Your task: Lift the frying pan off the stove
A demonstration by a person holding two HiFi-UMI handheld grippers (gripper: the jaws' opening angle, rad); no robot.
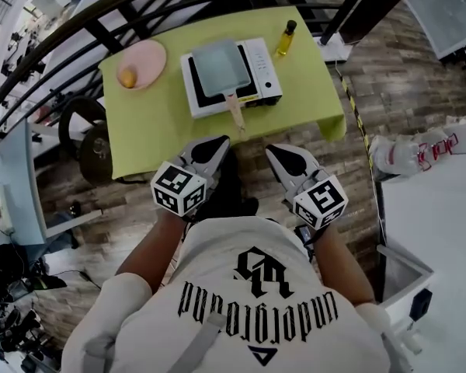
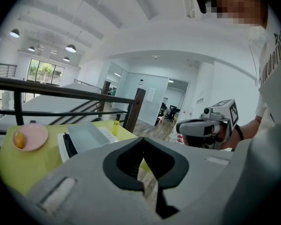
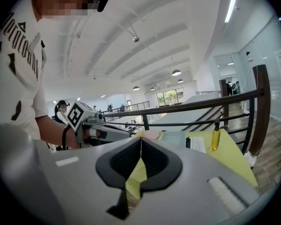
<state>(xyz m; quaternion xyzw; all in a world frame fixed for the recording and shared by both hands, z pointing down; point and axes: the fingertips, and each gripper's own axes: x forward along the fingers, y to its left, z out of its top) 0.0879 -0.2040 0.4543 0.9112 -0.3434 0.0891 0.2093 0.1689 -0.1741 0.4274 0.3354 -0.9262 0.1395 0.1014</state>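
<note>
A square grey frying pan (image 1: pixel 220 68) with a wooden handle (image 1: pixel 235 111) sits on a white portable stove (image 1: pixel 262 67) on the green table (image 1: pixel 155 130). The handle points toward me. Both grippers hang in the air short of the table's near edge, well apart from the pan. My left gripper (image 1: pixel 221 142) has its jaws together and empty. My right gripper (image 1: pixel 273 152) is likewise shut on nothing. In the left gripper view the pan (image 2: pixel 86 137) lies ahead to the left. The right gripper view shows the pan (image 3: pixel 175 138) just beyond its closed tips (image 3: pixel 141 139).
A pink plate (image 1: pixel 144 62) with a small orange item lies left of the stove. A yellow oil bottle (image 1: pixel 286 39) stands at the back right. A black railing (image 1: pixel 140 6) runs behind the table. A white table (image 1: pixel 435 208) with plastic bags is on the right.
</note>
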